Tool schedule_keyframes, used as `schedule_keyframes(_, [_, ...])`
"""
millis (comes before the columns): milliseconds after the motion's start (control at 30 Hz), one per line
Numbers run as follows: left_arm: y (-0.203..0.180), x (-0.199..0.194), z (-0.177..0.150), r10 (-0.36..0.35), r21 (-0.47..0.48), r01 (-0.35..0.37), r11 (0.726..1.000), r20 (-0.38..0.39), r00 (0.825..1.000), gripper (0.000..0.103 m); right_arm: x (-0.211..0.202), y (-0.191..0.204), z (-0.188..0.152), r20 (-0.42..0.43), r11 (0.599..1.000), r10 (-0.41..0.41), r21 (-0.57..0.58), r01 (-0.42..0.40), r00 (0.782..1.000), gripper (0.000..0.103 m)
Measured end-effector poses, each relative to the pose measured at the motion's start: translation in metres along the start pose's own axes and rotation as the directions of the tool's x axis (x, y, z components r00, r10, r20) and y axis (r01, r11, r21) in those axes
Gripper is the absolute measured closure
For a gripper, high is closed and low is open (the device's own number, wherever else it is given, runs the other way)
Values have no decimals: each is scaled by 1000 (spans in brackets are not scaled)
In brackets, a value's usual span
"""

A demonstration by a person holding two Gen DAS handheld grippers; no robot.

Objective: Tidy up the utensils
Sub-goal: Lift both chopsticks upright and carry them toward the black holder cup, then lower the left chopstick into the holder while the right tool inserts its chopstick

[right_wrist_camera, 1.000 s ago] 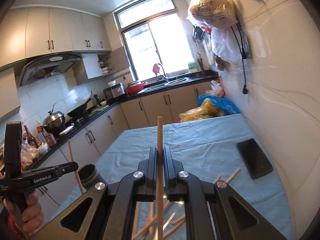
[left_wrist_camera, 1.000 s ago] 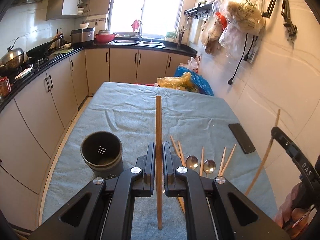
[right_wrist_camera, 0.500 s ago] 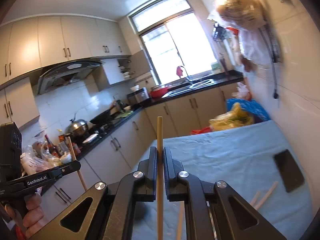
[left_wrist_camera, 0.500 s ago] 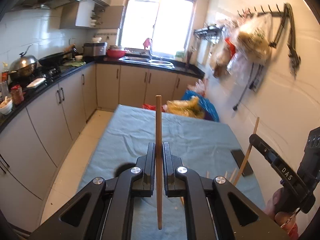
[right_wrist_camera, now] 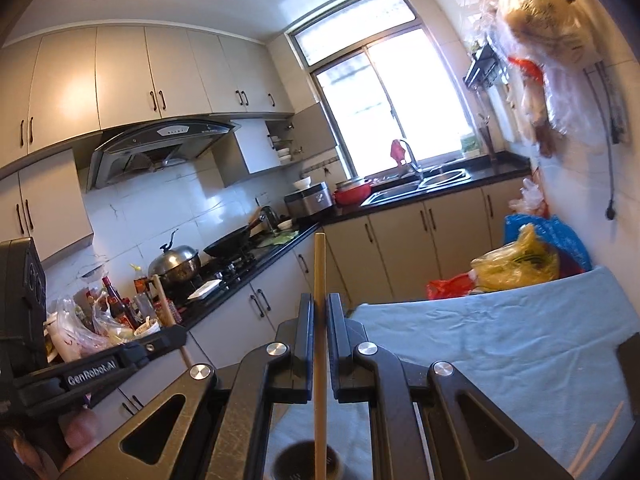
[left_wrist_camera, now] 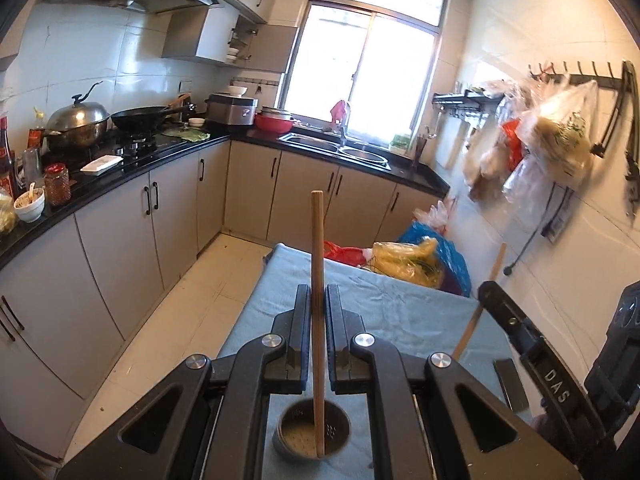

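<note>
While clamped upright in the left gripper point(left_wrist_camera: 318, 300), a chopstick point(left_wrist_camera: 317, 280) is dipped into the holder point(left_wrist_camera: 312, 432). A second chopstick point(right_wrist_camera: 319, 320) is pinched by the right gripper point(right_wrist_camera: 319, 308) above it.

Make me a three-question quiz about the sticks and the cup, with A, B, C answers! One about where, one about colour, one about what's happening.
1. Where is the round holder cup?
A. In the sink
B. On the table's cloth, right below the left gripper
C. On the stove

2. What colour is the cloth on the table?
A. Red
B. Light blue
C. Black

3. What is the left gripper doing?
A. Hanging open with nothing in it
B. Holding a spoon
C. Shut on a chopstick

Answers:
1. B, the left wrist view shows the cup standing on the cloth just under the gripper.
2. B, the cloth looks pale blue in both views.
3. C, the jaws squeeze the left chopstick, whose lower end hangs at the cup's mouth. The right gripper also pinches its own chopstick.
</note>
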State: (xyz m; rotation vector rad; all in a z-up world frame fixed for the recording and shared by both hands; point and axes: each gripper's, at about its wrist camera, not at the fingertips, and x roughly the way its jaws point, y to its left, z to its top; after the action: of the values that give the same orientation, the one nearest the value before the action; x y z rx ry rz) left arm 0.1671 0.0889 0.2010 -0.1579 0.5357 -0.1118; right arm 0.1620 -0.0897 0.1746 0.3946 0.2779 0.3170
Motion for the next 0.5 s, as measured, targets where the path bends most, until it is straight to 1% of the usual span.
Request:
schedule_keyframes(67, [3,11,0,11,-8,-11,1000,6,1000,97,12,3,-2,3,1000,1,-1,-1,1000,96])
schedule_keyframes(200, [11,32,-9,14,-15,-14,1000,-13,1000,97,43,3,-12,-4,1000,-18,-6,18,1000,96])
schedule_keyframes(300, [17,52,-18,18,-23,-20,1000,-44,999,97,62,-3,-23,-26,999,-32,2,32,999,96])
schedule_keyframes(367, [22,63,-26,10,-35,-12,999,-71,997,97,71,-7,-32,-45,999,-38,4,39,998,96])
schedule_keyframes(500, [27,76,-38,7,-50,-12,999,-105,994,97,80,-13,-47,-72,999,-52,-22,50,996,96])
